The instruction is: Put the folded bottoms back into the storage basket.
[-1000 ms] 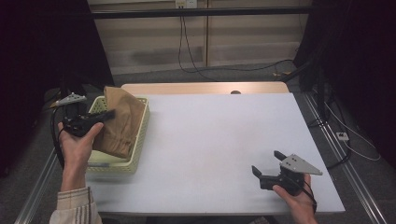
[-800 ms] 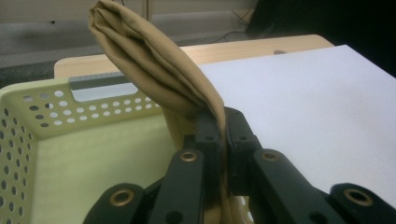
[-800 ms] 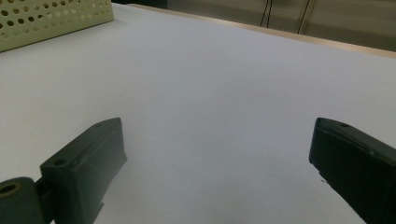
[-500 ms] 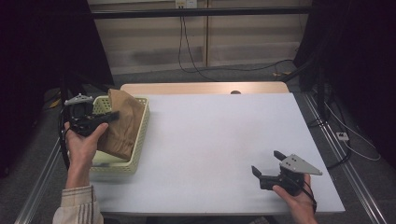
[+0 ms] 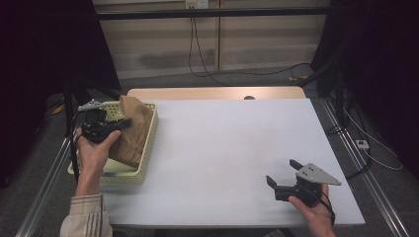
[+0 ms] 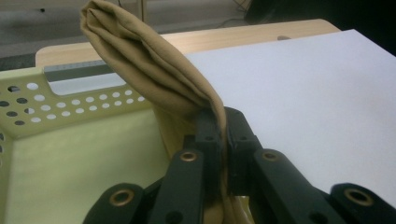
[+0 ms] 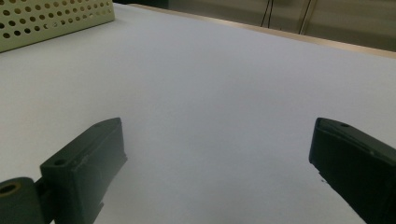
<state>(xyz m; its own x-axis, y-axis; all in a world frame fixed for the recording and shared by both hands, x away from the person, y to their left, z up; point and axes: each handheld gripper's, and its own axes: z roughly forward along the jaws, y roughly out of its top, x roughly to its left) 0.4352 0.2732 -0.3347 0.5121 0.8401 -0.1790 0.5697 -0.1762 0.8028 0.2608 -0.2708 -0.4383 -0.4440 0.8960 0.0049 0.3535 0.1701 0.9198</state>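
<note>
While the left hand point(image 5: 94, 150) holds its gripper point(image 5: 126, 122) over the near-left part of the basket point(image 5: 143, 165), the jaws are pressed together on a fold of tan cloth point(image 5: 132, 133). Left gripper view: both black jaws pinch the cloth point(image 6: 154, 74) from either side, no gap between pads and fabric; the cloth rises from the pinch as a folded ridge running up and away to the left, and some of it hangs below the jaws. Cloth sits inside the pale yellow perforated basket point(image 6: 56, 154), its far end standing above the far rim; bulk of it lies toward the basket's right wall, beside the white table point(image 6: 317, 93). High view: basket stands at the table's left edge, gripper pointing right across it, grey plate on top, cable trailing toward the person's sleeve point(image 5: 86, 217). Middle of the table point(image 5: 232, 148) is plain white sheet with a wooden strip along the far edge. Far right, near corner: right hand point(image 5: 316, 212) rests its gripper point(image 5: 283, 173) low on the table, well apart from basket and cloth, pointing left. Right gripper view: jaws spread wide, white surface between them, a corner of the basket point(image 7: 51, 21) far off at upper left.
</note>
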